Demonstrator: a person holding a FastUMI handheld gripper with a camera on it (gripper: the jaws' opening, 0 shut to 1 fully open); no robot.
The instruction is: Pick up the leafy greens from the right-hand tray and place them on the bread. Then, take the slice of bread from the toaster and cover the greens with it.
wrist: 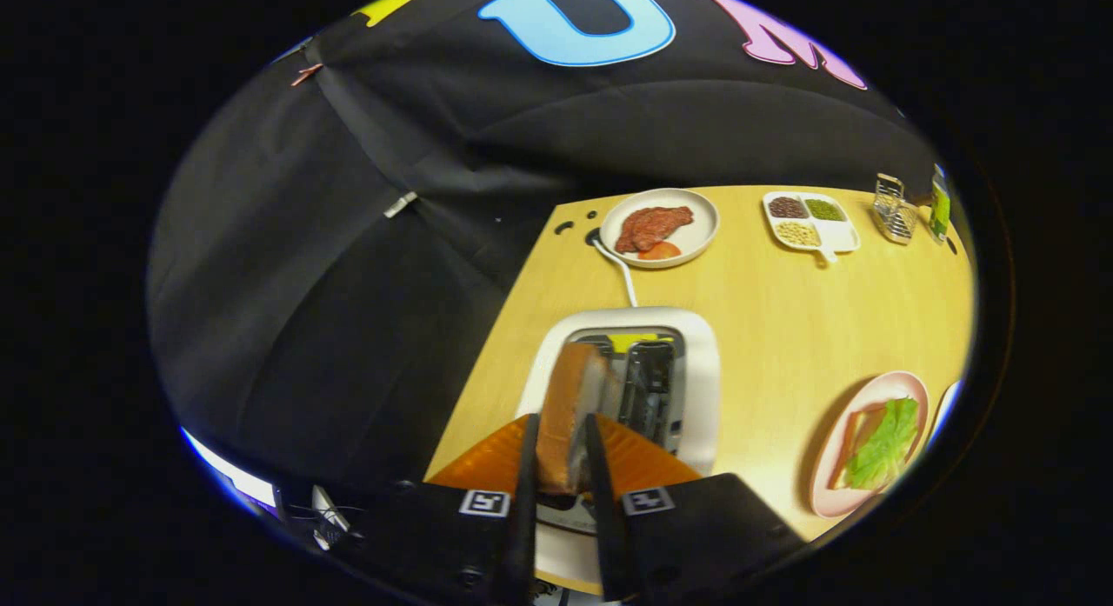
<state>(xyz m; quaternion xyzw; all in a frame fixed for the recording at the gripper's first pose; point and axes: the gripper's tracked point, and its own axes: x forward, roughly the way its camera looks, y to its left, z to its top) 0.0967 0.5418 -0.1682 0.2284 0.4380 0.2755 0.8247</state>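
My gripper is shut on a slice of bread, which stands on edge between the two fingers, lifted above the left slot of the white toaster. The toaster sits just ahead of the fingers on the wooden table. To the right, a pink plate carries another bread slice with leafy greens lying on top of it.
A white plate with a piece of meat and a tomato slice stands beyond the toaster, by the toaster's white cord. Further right are a divided dish of beans, a small wire rack and a green-labelled container.
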